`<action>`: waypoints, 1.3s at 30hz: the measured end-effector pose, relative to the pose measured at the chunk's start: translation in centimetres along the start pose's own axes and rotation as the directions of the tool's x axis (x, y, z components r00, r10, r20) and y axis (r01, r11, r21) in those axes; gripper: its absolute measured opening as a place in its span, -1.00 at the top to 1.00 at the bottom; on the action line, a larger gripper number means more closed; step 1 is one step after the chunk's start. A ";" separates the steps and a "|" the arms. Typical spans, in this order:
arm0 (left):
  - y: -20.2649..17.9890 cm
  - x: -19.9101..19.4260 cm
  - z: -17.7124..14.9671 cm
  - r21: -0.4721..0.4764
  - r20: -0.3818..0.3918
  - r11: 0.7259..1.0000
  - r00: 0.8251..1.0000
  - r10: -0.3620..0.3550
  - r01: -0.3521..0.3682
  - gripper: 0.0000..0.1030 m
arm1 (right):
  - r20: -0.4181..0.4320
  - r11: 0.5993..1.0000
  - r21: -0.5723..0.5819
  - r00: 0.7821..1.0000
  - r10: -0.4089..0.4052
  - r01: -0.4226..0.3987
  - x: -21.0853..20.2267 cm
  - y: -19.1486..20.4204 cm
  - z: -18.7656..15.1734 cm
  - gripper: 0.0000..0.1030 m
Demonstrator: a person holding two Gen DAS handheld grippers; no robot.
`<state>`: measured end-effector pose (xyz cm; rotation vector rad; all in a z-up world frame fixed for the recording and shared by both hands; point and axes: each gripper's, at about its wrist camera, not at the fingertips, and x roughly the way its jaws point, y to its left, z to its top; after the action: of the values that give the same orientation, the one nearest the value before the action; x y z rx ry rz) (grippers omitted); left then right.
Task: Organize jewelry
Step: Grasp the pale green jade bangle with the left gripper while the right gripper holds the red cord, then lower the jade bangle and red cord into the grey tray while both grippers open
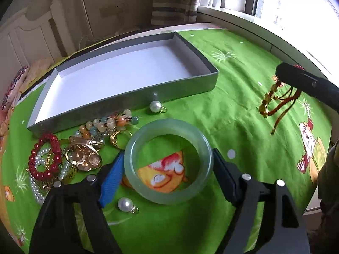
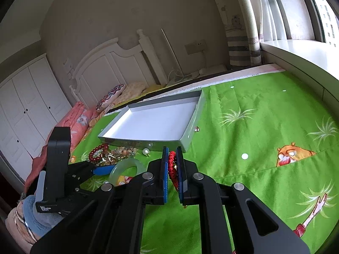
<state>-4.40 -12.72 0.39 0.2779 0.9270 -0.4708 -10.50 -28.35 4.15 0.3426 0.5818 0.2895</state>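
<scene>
**Bangle bracketed, cord bracelet held, box empty**

Your left gripper (image 1: 167,167) is spread wide, one finger on each side of the pale green jade bangle (image 1: 168,164), which lies flat on the green bedspread (image 1: 243,127). Whether the pads touch its rim I cannot tell. Your right gripper (image 2: 172,169) is pressed together on the red cord bracelet (image 2: 172,165), which hangs from it above the cloth, gold beads dangling, well to the right of the bangle.

The grey box (image 1: 131,97) lies straight ahead of both tools, its long side facing you and its white floor bare. The bangle sits just short of that near wall, so the left gripper is likely the nearer.

Between bangle and wall lie a pearl pendant (image 1: 155,106), a pastel bead bracelet (image 1: 110,123) and a gold ring (image 1: 119,137). Leftward sit a red bead bracelet (image 1: 45,156) and gold pieces (image 1: 84,156); a second pearl (image 1: 126,204) lies by your left finger.
</scene>
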 end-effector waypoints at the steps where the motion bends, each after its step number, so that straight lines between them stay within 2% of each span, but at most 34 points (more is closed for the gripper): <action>1: -0.2 -0.2 -0.2 -0.002 0.004 1.000 1.000 0.000 0.000 -0.52 | 0.001 1.000 -0.003 1.000 0.001 -0.001 -0.1 0.1 0.0 0.81; 6: -0.4 -1.8 -1.0 -0.025 0.052 1.000 0.998 -0.018 0.019 -0.52 | -0.005 1.000 -0.021 1.000 0.011 -0.011 0.1 0.7 0.0 0.81; 12: 0.7 -4.4 0.0 -0.053 0.139 0.998 0.990 -0.020 0.028 -0.52 | -0.014 0.997 -0.070 1.000 0.021 -0.022 0.9 2.3 0.6 0.81; 20: 4.5 -5.1 2.7 -0.111 0.160 0.994 0.987 0.017 0.001 -0.52 | -0.032 0.989 -0.148 0.999 0.021 -0.026 2.9 4.6 2.8 0.81; 27: 9.4 -4.1 5.5 -0.163 0.135 0.986 0.989 0.061 -0.038 -0.52 | -0.064 0.984 -0.170 0.997 0.032 -0.043 6.3 6.0 5.6 0.81; 34: 13.8 -1.6 7.9 -0.225 0.076 0.972 0.993 0.085 -0.066 -0.52 | -0.133 0.991 -0.096 0.988 0.080 -0.093 11.0 5.6 8.5 0.81; 39: 16.2 0.9 8.6 -0.256 0.028 0.961 0.993 0.115 -0.104 -0.52 | -0.187 0.995 -0.073 0.981 0.046 -0.061 14.5 5.5 9.4 0.81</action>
<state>10.18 -2.61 5.04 0.0848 0.9143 -0.2513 5.60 -20.34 6.62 0.2571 0.7426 0.3979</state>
